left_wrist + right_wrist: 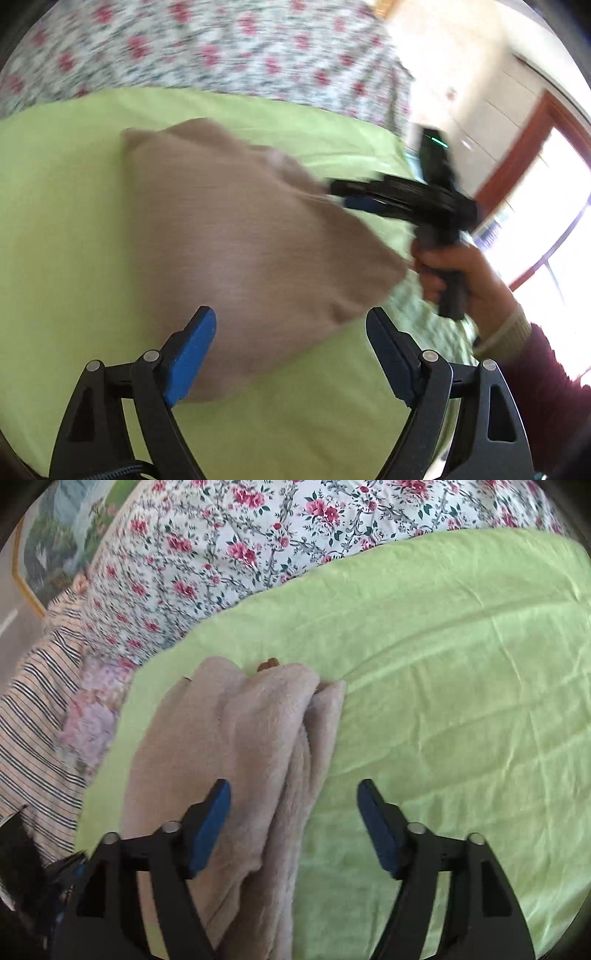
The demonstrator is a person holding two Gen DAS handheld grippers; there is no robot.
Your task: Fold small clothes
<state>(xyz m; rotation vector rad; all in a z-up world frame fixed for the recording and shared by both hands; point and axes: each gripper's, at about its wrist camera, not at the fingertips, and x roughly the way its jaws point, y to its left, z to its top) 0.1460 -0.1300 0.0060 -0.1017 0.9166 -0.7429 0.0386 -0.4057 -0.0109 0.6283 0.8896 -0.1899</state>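
Folded beige garment point(236, 760) lies on green sheet point(443, 701) (bed) — left tool point(291, 354) and right tool point(293, 827) both spread, pinching nothing — fold apparently laid.

Bedroom around your jaws

Ahead of your jaws a rose-print quilt point(229, 550) covers the bed; right of them, a red-framed window point(546, 206) glares bright, beside cream cupboard doors point(476, 122).

open left claw point(291, 332) above brown garment point(236, 236) on green sheet point(66, 221).
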